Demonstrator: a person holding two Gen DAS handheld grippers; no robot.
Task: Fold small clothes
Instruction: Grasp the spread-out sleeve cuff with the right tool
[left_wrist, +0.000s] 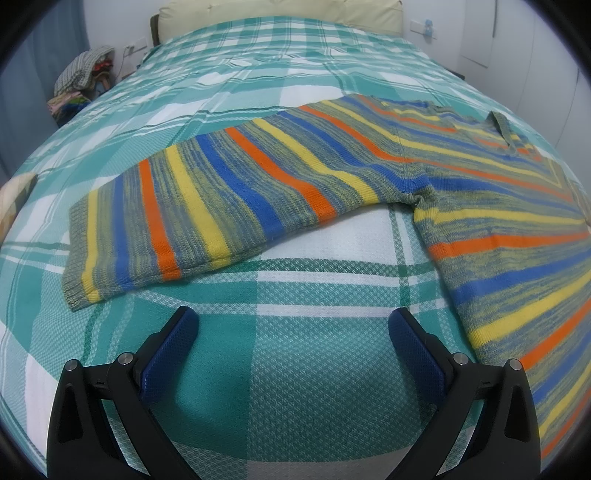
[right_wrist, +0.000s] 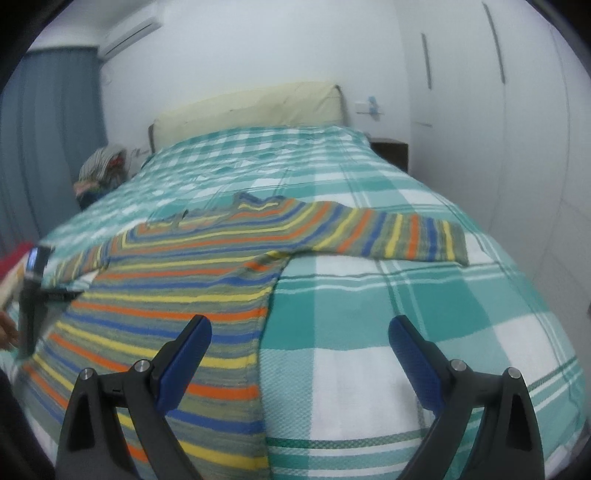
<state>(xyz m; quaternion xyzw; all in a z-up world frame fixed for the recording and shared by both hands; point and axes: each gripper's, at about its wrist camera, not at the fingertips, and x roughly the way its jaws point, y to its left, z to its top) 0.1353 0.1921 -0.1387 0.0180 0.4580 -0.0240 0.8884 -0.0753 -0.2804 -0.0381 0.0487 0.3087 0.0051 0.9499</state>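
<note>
Both tongs, left (left_wrist: 293, 319) and right (right_wrist: 299, 328), gape empty over the bed (left_wrist: 295, 387); the striped sweater (left_wrist: 258, 184) lies ahead, clothes pile (left_wrist: 83, 79) far left.

Bare checked bedspread (left_wrist: 295, 369) lies open under the left gripper (left_wrist: 293, 321), up to the striped sweater's (left_wrist: 498, 236) spread sleeve (left_wrist: 207, 206). The right gripper (right_wrist: 299, 332) straddles the sweater's side edge (bedspread (right_wrist: 406, 295) beyond it lies bare). A clothes pile (left_wrist: 83, 79) stands off the bed's far left.
</note>
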